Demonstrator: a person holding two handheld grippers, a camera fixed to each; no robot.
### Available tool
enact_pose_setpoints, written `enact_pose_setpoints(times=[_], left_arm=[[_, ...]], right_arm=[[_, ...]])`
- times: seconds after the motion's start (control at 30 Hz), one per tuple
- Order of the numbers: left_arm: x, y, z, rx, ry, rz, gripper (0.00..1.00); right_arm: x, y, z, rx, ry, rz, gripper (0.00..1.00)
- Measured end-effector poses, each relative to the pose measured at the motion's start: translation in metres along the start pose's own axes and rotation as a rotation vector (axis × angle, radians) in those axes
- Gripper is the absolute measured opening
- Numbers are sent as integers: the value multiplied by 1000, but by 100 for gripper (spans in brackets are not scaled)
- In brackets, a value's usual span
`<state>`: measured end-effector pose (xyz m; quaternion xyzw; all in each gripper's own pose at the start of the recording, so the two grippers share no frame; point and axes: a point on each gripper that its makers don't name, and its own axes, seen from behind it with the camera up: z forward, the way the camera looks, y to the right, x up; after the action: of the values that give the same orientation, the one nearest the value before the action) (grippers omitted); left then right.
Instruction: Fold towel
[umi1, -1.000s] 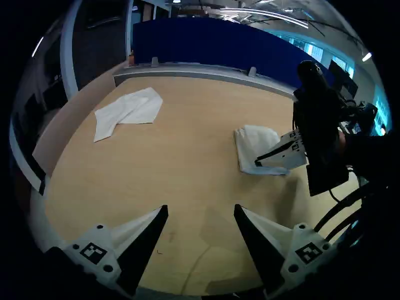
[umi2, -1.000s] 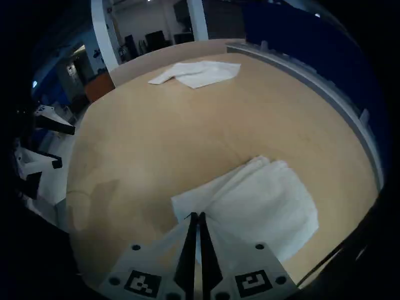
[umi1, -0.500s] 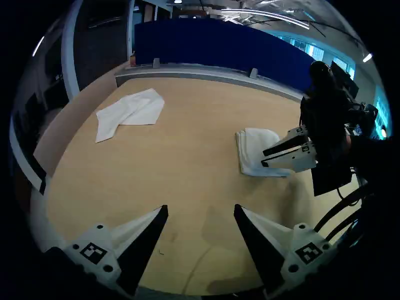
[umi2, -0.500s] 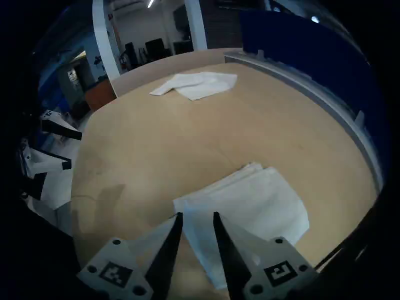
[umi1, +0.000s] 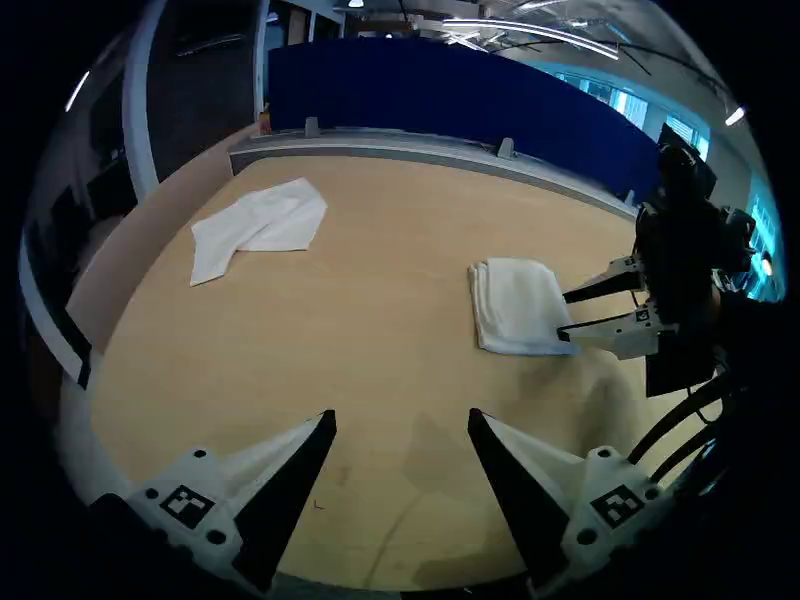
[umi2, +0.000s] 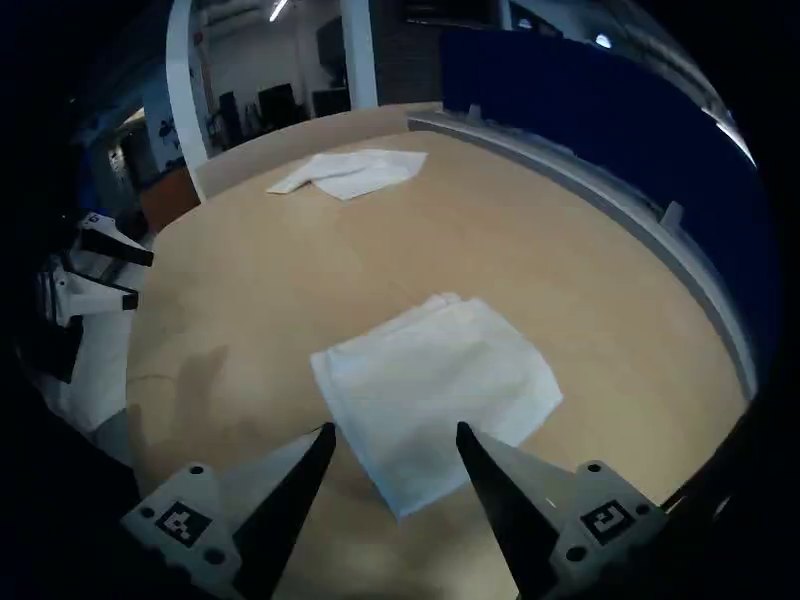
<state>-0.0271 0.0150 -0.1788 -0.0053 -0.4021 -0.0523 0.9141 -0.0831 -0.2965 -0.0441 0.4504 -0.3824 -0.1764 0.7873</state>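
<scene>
Just before right hand-held gripper (umi2: 395, 427), towel (umi2: 435, 365)

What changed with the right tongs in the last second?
The right tongs opened, released the folded white towel and backed away from it. The open left tongs and the crumpled white towel farther off stayed put.

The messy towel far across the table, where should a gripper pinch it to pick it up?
Probably the narrow tail of the messy towel, the end nearest the left gripper. It sticks out past the bunched middle and lies flat on the table, so come in low from the near side, one finger sliding under the edge.
</scene>
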Motion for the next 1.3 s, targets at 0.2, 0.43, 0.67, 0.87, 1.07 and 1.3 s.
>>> enact_pose_setpoints(times=[0.2, 0.43, 0.67, 0.87, 1.07, 1.3], left_arm=[[0, 4, 2, -7, -1, 9, 98], [1, 8, 4, -11, -1, 18, 98], [-2, 8, 3, -10, -5, 15, 98], [-4, 8, 4, -8, -10, 13, 98], [-4, 7, 3, -8, -9, 11, 98], [-5, 7, 5, -6, -10, 10, 98]], right_arm=[[-24, 8, -13, -36, -22, 24, 94], [-38, 8, -13, -57, -40, 44, 94], [-56, 0, -7, -60, -73, 49, 76], [-64, 0, 0, -72, -82, 82, 36], [-65, 2, 2, -74, -78, 104, 21], [-65, 3, 2, -84, -78, 92, 5]])
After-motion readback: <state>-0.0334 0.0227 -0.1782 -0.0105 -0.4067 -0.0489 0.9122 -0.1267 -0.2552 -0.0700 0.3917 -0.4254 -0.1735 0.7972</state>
